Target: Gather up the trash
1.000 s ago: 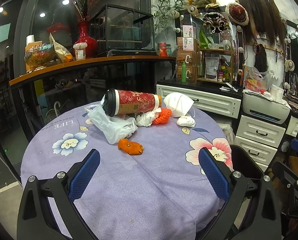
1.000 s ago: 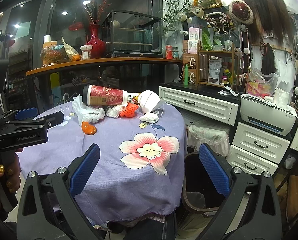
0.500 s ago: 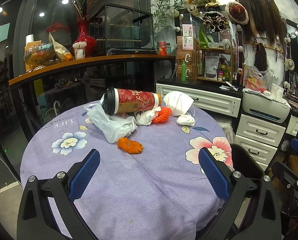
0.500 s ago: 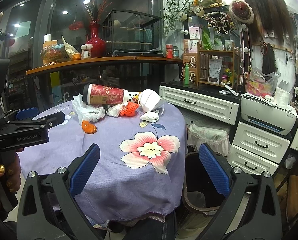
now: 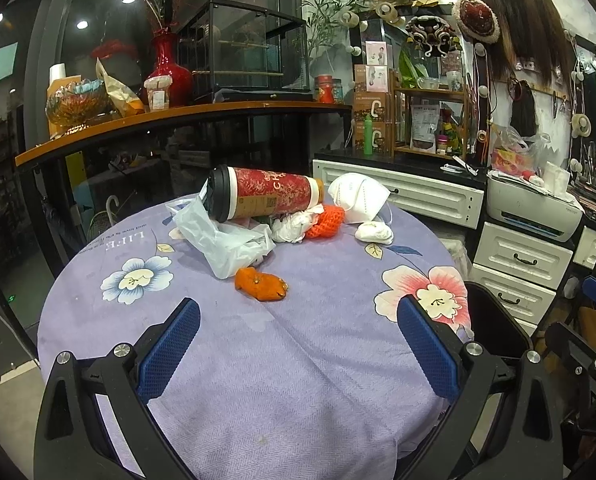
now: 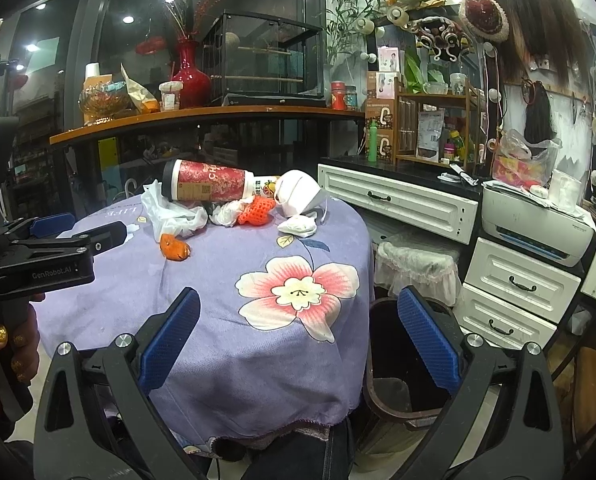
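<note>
Trash lies at the far side of a round table with a purple flowered cloth (image 5: 298,360): a red paper cup (image 5: 264,198) on its side, a white plastic bag (image 5: 222,240), an orange peel (image 5: 262,284), crumpled tissue (image 5: 294,226), an orange foam net (image 5: 325,220), a white face mask (image 5: 357,198) and a small white wad (image 5: 373,232). My left gripper (image 5: 298,344) is open over the near cloth, short of the peel. My right gripper (image 6: 298,336) is open at the table's right edge, above a dark bin (image 6: 401,380). The right wrist view shows the same cup (image 6: 208,186) and peel (image 6: 174,249).
White drawers (image 6: 397,204) and a printer (image 6: 537,224) stand to the right. A lined basket (image 6: 413,264) sits behind the bin. A wooden counter (image 5: 178,116) with a red vase runs behind the table. A hand (image 6: 2,344) holds the left gripper body at the right wrist view's left edge.
</note>
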`<state>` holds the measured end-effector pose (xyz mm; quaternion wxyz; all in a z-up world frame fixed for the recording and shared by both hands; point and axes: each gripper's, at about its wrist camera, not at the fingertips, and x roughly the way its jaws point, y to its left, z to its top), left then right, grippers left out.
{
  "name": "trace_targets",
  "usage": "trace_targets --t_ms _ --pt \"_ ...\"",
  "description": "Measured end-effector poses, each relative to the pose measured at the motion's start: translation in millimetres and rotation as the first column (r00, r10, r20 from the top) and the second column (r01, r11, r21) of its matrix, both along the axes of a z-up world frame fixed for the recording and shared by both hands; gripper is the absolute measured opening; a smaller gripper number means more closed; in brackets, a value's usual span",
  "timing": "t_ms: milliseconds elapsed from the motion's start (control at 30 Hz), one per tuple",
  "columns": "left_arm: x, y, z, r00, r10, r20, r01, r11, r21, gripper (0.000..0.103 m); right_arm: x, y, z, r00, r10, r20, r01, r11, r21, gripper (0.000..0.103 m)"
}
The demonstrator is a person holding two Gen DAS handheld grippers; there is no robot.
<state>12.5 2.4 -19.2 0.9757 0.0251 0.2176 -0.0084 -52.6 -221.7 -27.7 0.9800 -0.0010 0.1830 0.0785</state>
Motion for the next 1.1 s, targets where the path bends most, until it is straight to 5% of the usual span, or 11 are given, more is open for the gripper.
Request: trace_targets --t_ms 500,1100 --pt "16.2 0.9 -15.1 0.997 -0.026 -0.077 0.027 1.000 0.005 0.098 13.3 -11.3 -4.0 0.999 0.005 -0.034 -0.004 1.000 0.015 0.098" --pt "63.1 32.0 -32.8 0.967 -0.044 -0.251 0.021 0.995 -0.095 0.098 59.9 3.1 -15.8 0.965 0.142 -0.219 -0.144 0.990 0.006 0.098"
